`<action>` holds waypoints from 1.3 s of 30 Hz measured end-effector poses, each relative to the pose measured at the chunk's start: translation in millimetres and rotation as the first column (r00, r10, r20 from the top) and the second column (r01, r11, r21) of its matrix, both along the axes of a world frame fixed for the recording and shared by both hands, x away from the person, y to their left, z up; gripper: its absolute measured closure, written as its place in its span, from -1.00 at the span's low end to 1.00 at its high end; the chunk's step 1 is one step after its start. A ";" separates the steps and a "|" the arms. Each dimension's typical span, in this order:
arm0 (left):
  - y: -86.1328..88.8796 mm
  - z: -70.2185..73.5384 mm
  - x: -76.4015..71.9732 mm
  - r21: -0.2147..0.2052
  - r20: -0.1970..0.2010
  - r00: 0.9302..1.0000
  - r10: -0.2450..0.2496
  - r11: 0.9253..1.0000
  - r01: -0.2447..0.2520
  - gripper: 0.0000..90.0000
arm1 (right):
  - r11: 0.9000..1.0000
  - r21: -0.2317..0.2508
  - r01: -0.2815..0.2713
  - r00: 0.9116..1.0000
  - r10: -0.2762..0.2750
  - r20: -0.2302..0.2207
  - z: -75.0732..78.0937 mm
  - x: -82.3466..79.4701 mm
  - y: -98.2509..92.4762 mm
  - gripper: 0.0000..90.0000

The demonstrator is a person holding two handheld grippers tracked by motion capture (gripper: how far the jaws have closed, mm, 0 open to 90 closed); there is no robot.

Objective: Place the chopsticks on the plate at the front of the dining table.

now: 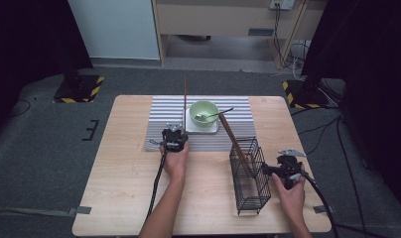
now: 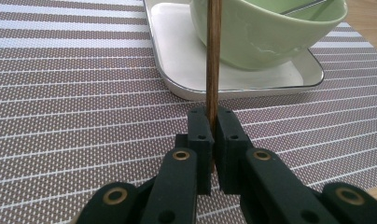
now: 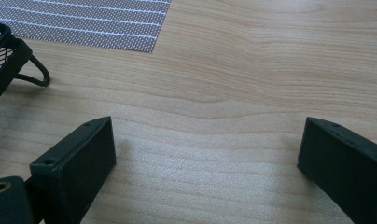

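Observation:
My left gripper [image 1: 175,130] rests on the striped placemat [image 1: 238,111], shut on a brown wooden chopstick [image 1: 185,99] that points away from me. In the left gripper view, the chopstick [image 2: 213,60] is pinched between the pads and runs up past a green bowl [image 2: 270,32] on a white tray [image 2: 186,70]. A spoon [image 1: 214,116] lies in the bowl [image 1: 204,112]. A second chopstick [image 1: 234,141] leans in a black wire basket [image 1: 249,176]. My right gripper [image 1: 275,169] sits just right of the basket, and its jaws [image 3: 205,135] are open over bare wood.
The wooden table [image 1: 124,188] has bare room at the front left and between the two hands. A corner of the basket [image 3: 4,60] stands at the left of the right gripper view. Cables trail off the table's front edge.

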State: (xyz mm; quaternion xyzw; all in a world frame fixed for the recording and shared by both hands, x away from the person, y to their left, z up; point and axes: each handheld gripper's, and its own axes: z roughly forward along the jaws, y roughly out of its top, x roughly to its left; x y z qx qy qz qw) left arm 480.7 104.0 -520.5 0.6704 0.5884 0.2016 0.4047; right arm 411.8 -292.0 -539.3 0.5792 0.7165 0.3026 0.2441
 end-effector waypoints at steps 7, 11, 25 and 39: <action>0.5 -0.1 -0.5 0.002 -0.003 1.000 -0.002 1.000 0.002 0.90 | 1.000 0.000 0.000 1.000 0.000 0.000 0.0 0.0 0.0 -0.91; 0.7 0.7 -1.0 0.004 -0.002 1.000 0.003 1.000 -0.003 0.90 | 1.000 0.000 0.000 1.000 0.000 0.000 0.0 0.0 0.0 -0.91; 2.2 0.8 -1.8 0.003 -0.002 1.000 0.008 1.000 -0.008 0.90 | 1.000 0.000 -0.001 1.000 0.001 0.000 0.0 0.0 0.0 -0.91; 6.5 -0.7 -5.0 0.000 -0.010 1.000 0.026 1.000 -0.026 0.90 | 1.000 0.001 -0.001 1.000 0.001 0.000 0.0 -0.2 0.1 -0.91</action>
